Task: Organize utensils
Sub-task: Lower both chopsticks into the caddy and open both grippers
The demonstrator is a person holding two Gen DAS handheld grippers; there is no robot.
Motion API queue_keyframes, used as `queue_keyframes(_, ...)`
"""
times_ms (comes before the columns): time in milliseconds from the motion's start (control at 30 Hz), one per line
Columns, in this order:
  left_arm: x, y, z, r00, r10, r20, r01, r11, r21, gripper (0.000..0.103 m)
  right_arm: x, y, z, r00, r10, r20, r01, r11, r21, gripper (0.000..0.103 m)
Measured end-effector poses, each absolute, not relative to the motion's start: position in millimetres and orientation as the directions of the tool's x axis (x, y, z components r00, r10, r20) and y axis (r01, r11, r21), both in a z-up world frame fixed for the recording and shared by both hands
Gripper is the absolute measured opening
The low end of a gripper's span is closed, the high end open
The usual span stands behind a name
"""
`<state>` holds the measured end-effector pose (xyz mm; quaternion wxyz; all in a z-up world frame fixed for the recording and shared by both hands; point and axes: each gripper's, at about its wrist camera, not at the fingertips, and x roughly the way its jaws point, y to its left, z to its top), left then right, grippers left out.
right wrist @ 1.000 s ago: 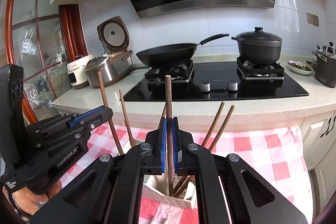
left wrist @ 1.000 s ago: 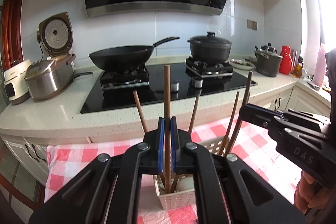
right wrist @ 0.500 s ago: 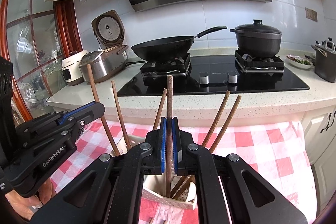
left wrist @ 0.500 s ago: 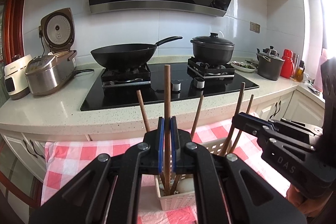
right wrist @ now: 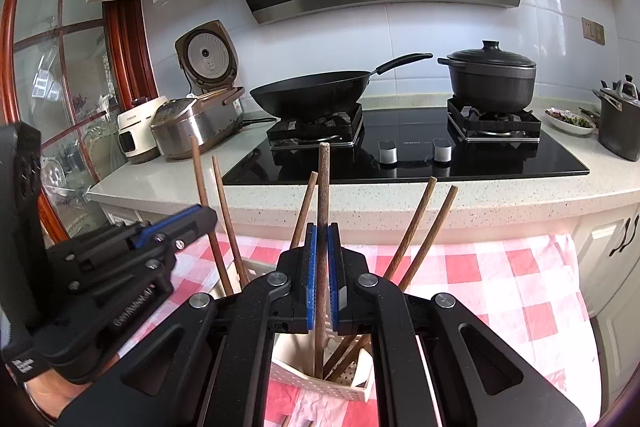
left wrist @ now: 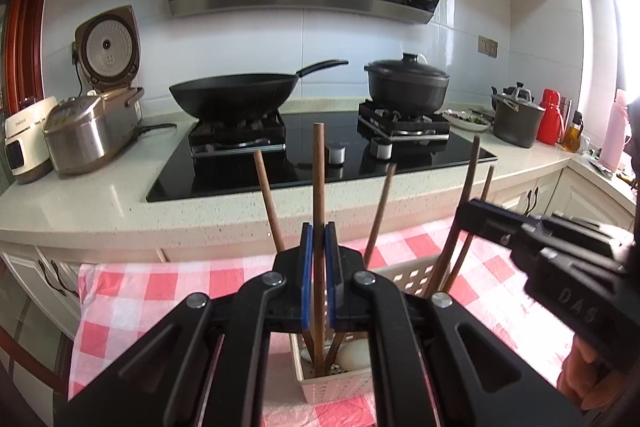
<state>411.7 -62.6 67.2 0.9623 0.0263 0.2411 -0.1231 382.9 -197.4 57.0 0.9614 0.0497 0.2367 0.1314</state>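
Both claws lower (basket nearer), left claw (left wrist: 319, 277) gripping chopstick (left wrist: 319, 187), right claw (right wrist: 322, 277) gripping another.

Brown wooden chopsticks (left wrist: 319, 187) are stood upright and splayed in a white perforated basket (left wrist: 340, 385) set on the red-checked tablecloth (left wrist: 132, 291).

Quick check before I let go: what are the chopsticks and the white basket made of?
The chopsticks look like dark brown wood with a matte finish; faint grain shows on the one in the right wrist view. The white basket looks like moulded plastic, with walls perforated in a regular grid and a slightly glossy surface.
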Motion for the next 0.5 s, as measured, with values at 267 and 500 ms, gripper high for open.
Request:
queue_keyframes(267, 420, -65, 51, 0.837, -0.227, -0.498, 0.264, 0.964, 0.004, 0.006, 391, -199, 49, 0.847, 0.272, -0.456, -0.221, 0.961, 0.164, 0.005)
queue_keyframes(500, 421, -72, 50, 0.83, -0.235, -0.507, 0.282, 0.959, 0.017, 0.006, 399, -198, 43, 0.833, 0.287, -0.473, -0.226, 0.957, 0.184, 0.006)
